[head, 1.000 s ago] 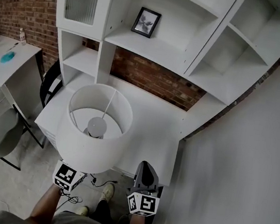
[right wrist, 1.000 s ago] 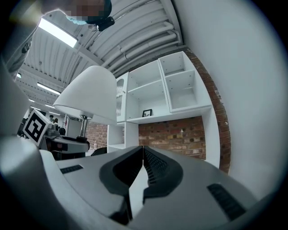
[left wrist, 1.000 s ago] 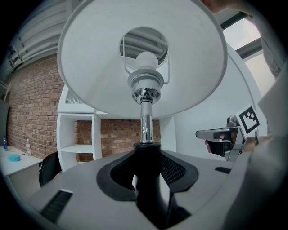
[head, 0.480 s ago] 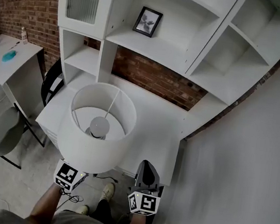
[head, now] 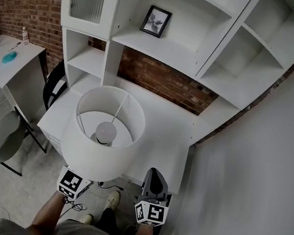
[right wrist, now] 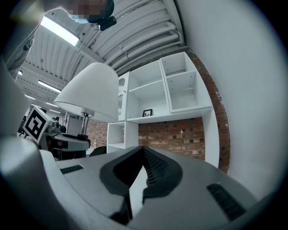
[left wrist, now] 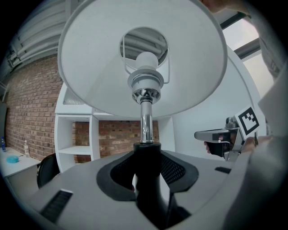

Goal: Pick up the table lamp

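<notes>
The table lamp's white drum shade is seen from above in the head view, over the front of the white desk. The shade hides my left gripper's jaws; only its marker cube shows. In the left gripper view, my left gripper is shut on the lamp's black lower stem. The chrome rod and shade rise upright above it. My right gripper is beside the lamp, shut and holding nothing; the lamp is to its left.
A white shelf unit with a framed picture stands on the desk against a brick wall. A white wall runs along the right. At the left are a grey chair and a side table. A cable lies on the floor.
The lamp and the left gripper have drifted slightly to the right and away from me. The right gripper has stayed in place.
</notes>
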`<move>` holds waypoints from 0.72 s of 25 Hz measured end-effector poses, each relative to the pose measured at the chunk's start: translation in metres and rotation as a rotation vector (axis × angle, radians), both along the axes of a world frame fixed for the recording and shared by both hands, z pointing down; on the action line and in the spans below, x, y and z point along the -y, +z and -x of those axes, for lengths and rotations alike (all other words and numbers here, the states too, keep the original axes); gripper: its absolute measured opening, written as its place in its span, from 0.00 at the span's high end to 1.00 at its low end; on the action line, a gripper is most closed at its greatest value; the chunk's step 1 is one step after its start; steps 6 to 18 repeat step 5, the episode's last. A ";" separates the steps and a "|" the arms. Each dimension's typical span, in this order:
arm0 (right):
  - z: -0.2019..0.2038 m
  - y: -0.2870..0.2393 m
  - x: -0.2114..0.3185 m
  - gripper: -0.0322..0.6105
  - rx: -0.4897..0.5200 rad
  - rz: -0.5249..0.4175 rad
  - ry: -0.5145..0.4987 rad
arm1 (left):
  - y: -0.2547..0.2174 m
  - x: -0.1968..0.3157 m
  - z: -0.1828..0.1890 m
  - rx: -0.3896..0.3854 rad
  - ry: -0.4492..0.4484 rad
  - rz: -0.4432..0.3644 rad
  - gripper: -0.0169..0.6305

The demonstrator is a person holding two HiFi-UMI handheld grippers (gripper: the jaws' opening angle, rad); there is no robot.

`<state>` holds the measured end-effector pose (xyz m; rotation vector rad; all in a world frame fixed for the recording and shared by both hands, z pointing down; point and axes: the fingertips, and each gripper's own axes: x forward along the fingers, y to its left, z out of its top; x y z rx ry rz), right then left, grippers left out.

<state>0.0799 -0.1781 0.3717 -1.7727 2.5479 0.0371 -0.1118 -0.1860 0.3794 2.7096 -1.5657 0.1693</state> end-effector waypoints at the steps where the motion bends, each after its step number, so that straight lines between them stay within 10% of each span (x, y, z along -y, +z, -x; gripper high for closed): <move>1: 0.000 0.001 0.000 0.91 0.001 0.003 0.001 | 0.000 0.000 0.000 0.001 0.000 -0.001 0.74; 18: 0.000 0.003 -0.001 0.91 0.003 0.007 0.001 | 0.002 0.000 0.001 0.002 -0.002 0.001 0.74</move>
